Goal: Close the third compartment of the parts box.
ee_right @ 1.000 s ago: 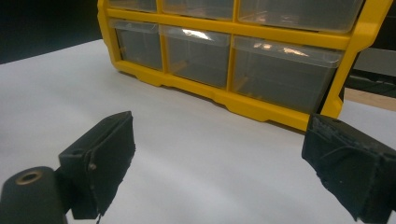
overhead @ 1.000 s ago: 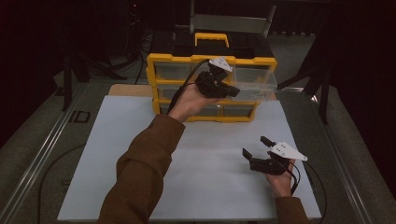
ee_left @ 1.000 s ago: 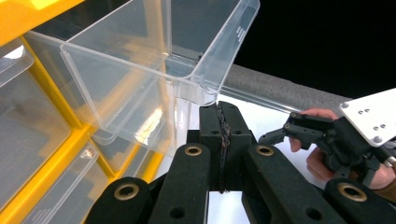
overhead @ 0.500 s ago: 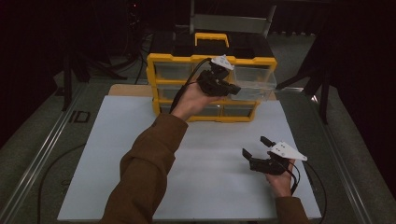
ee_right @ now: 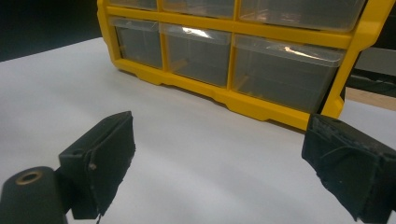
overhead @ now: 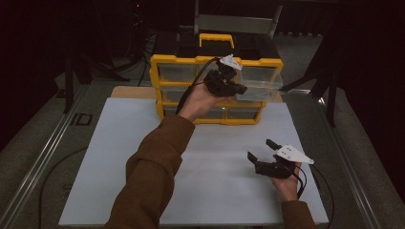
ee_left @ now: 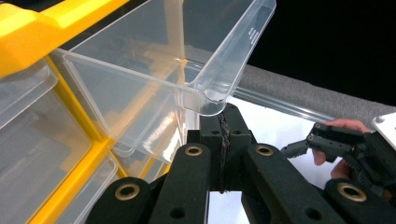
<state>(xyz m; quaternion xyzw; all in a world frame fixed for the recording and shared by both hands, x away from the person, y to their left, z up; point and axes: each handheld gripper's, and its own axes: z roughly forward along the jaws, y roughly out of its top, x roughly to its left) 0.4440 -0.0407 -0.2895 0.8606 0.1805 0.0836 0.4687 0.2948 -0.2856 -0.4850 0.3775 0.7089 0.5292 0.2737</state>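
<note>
White mat (overhead: 119, 157) is being used as the work surface, laid over the table. Yellow organizer (overhead: 160, 81) is standing at the mat's far edge, clear drawers in rows, a yellow carry handle (overhead: 217, 38) on top.

Left gripper (overhead: 234, 86) is being held up at the organizer's upper right by the person's left hand (overhead: 198, 100), brown sleeve (overhead: 153, 167) stretched across the mat. In the left gripper view its jaws are pressed together, clamped on the front lip of the clear drawer (ee_left: 187, 60). That drawer is being held partly pulled out of the top row, right-hand slot, front end sticking out past the yellow frame (ee_left: 32, 28). Contents cannot be made out.

Right gripper (overhead: 264, 155) is being held low over the mat's near right area, well apart from the organizer, by the right hand (overhead: 286, 183). Jaws are spread wide with nothing between them; bare mat and the bottom drawer row (ee_right: 219, 51) are seen through the gap.
</note>
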